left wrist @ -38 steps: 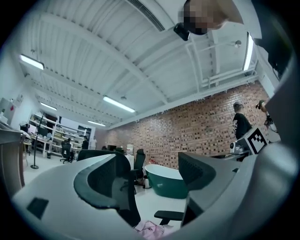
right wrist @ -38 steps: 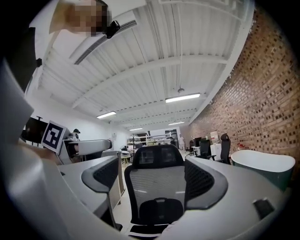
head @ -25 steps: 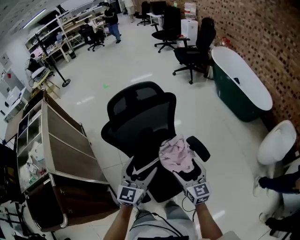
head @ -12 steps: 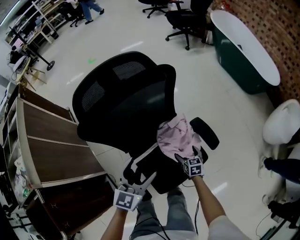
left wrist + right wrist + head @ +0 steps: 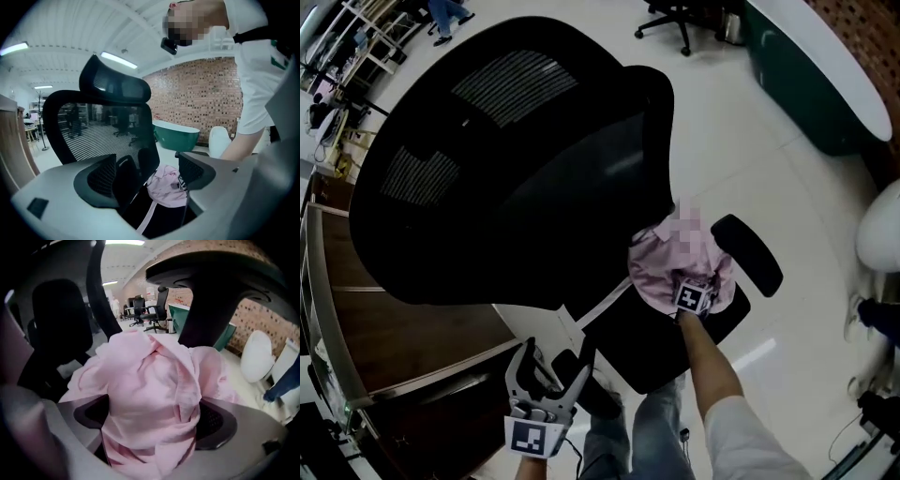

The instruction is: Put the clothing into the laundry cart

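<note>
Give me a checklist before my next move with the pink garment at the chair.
1. Pink garment down on the chair seat: ok.
2. Right gripper firm on the garment: not ok; its jaws have just been opening, and the cloth lies loose between them.
3. Left gripper open and empty: ok.
4. Laundry cart in sight: not ok; no view shows it.

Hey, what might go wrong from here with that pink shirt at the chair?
The right tool has just been opening its jaws with the shirt between them, so the shirt may slump onto the seat and slide off. It sits beside the armrest and might snag there.
</note>
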Tool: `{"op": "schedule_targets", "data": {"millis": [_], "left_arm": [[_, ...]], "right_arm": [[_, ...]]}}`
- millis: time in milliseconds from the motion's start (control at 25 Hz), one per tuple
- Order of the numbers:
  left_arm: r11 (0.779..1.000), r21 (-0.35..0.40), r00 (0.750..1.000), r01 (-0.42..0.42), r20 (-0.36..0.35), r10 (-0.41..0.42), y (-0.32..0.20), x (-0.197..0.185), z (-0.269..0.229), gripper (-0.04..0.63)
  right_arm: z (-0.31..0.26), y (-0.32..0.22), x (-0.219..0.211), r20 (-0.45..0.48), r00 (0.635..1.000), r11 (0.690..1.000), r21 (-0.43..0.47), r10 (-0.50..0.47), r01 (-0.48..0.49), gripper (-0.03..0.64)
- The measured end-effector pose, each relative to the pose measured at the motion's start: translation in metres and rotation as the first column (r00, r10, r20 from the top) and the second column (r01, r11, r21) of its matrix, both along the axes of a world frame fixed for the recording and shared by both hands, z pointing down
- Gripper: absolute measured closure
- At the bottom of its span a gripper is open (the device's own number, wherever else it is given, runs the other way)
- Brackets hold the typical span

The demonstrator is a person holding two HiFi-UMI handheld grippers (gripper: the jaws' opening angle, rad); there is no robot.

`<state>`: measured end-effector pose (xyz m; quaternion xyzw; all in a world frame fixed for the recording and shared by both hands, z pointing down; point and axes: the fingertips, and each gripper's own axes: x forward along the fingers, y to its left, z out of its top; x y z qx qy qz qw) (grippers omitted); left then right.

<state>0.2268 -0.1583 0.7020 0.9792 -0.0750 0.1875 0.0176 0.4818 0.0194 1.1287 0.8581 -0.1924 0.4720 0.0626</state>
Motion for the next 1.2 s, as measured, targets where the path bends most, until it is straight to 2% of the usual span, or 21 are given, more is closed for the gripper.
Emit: {"op": "schedule_targets", "data": {"millis": [80, 160, 200, 280, 320, 360, 480, 600, 720, 840, 960, 1080, 1200], "left_arm": [[1.000, 0.006, 1.000, 0.022, 0.003, -0.022, -0.008, -0.005, 0.000, 0.195], [0.999, 0.004, 0.999, 0.038, 0.002, -0.038, -0.012, -0.011, -0.002, 0.195], [0.999, 0.000, 0.999, 0.041, 0.002, -0.041, -0.013, -0.014, -0.004, 0.195], [0.999, -0.012, 0.999, 0.039, -0.006, -0.039, -0.015, -0.018, -0.010, 0.195], [0.999, -0.020, 0.999, 0.035, -0.012, -0.035, -0.015, -0.019, -0.015, 0.195], [0.999, -0.031, 0.999, 0.029, -0.020, -0.029, -0.015, -0.020, -0.020, 0.195], [0.997, -0.072, 0.997, -0.005, -0.082, -0.001, -0.009, -0.016, -0.043, 0.195], [0.994, -0.098, 0.988, -0.041, -0.150, 0.026, -0.001, -0.015, -0.072, 0.195], [0.993, -0.099, 0.979, -0.071, -0.200, 0.050, 0.004, -0.022, -0.104, 0.195], [0.992, -0.079, 0.966, -0.099, -0.248, 0.077, 0.006, -0.034, -0.138, 0.198], [0.993, -0.051, 0.954, -0.110, -0.285, 0.091, 0.006, -0.046, -0.168, 0.198], [0.993, -0.028, 0.936, -0.119, -0.337, 0.102, 0.008, -0.052, -0.195, 0.198], [0.993, -0.009, 0.922, -0.120, -0.371, 0.109, 0.008, -0.062, -0.219, 0.198]], "right_arm": [[0.009, 0.002, 0.004, -0.004, 1.000, 0.996, -0.084, -0.001, 0.000, 0.059], [0.016, 0.009, 0.003, 0.035, 0.999, 0.995, -0.101, 0.001, 0.003, 0.124], [0.011, 0.012, 0.004, 0.046, 0.999, 0.995, -0.101, -0.015, 0.020, 0.192], [-0.017, 0.014, 0.008, 0.024, 0.994, 0.988, -0.108, -0.107, 0.109, 0.389], [-0.033, 0.011, 0.006, 0.007, 0.988, 0.983, -0.094, -0.155, 0.155, 0.433], [-0.048, 0.008, 0.002, -0.006, 0.984, 0.982, -0.056, -0.179, 0.178, 0.446], [-0.112, -0.006, 0.000, -0.076, 0.985, 0.976, 0.136, -0.158, 0.167, 0.459], [-0.207, -0.028, -0.008, -0.180, 0.970, 0.913, 0.344, -0.164, 0.219, 0.466], [-0.320, -0.042, -0.032, -0.306, 0.934, 0.826, 0.466, -0.185, 0.317, 0.469], [-0.428, -0.044, -0.059, -0.406, 0.901, 0.750, 0.546, -0.153, 0.373, 0.474], [-0.526, -0.039, -0.080, -0.492, 0.863, 0.689, 0.588, -0.112, 0.424, 0.489], [-0.610, -0.022, -0.092, -0.555, 0.830, 0.637, 0.621, -0.056, 0.458, 0.497], [-0.687, -0.004, -0.106, -0.610, 0.792, 0.564, 0.660, 0.017, 0.497, 0.502]]}}
